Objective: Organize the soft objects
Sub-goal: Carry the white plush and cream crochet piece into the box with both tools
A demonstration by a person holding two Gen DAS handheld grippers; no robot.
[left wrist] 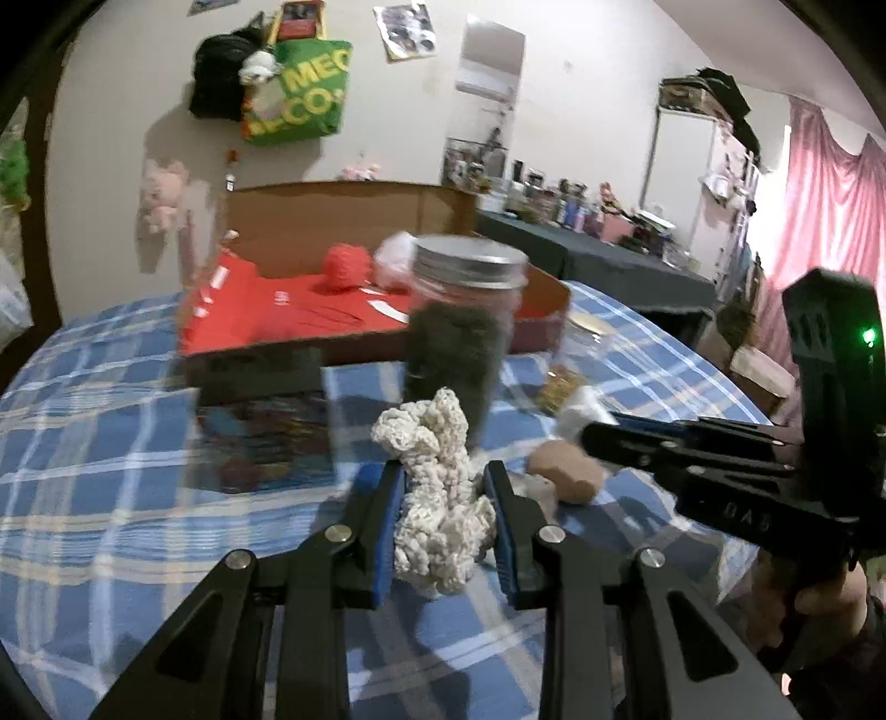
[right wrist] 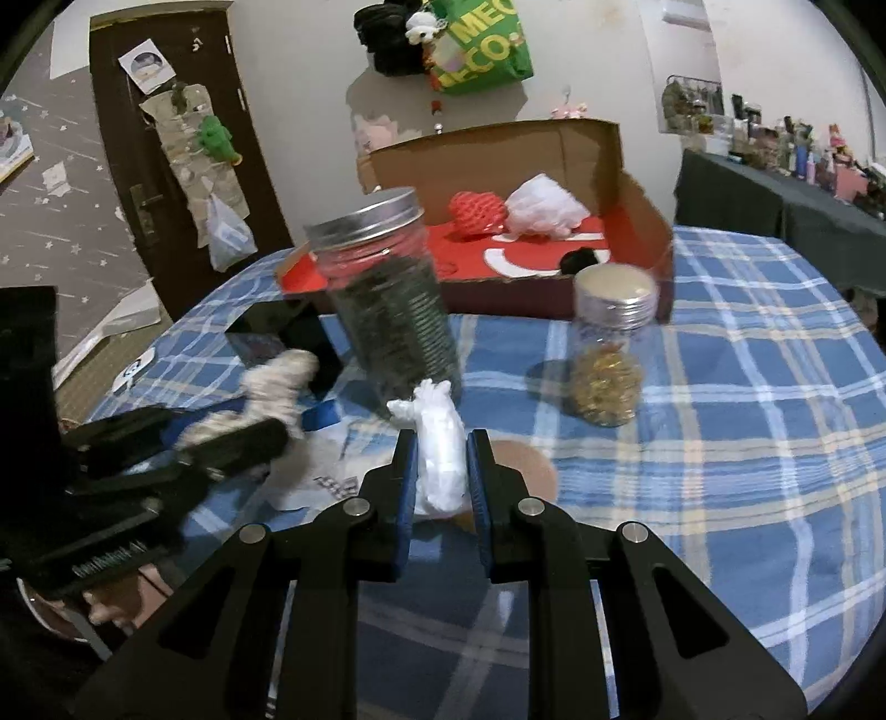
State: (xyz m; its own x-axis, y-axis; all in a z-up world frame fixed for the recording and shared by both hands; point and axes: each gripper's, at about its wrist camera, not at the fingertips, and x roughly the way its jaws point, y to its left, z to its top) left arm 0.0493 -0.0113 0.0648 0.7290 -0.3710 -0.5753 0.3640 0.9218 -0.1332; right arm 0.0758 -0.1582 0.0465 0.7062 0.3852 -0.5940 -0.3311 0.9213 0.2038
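A cream crocheted piece (left wrist: 437,498) is clamped between the blue pads of the left gripper (left wrist: 443,482), narrowly parted, above the checked tablecloth (left wrist: 111,443). A white plastic wad (right wrist: 440,454) is pinched by the closed right gripper (right wrist: 440,448). Both point downward. The dark-filled jar (right wrist: 387,310) is blurred. "MEC" is legible on the green bag (right wrist: 487,39), its lettering cut off.

Tablecloth (right wrist: 720,387): woven checked cloth, matt.
Cream bundle (left wrist: 437,509): chunky knitted yarn, rough.
White bundle (right wrist: 440,454): thin crinkled plastic, slightly glossy.
Tall jar (right wrist: 387,310): clear plastic; ribbed metal lid, dull sheen.
Box (right wrist: 498,149): brown cardboard, matt.
Gripper pads (right wrist: 404,487): blue, ribbed.
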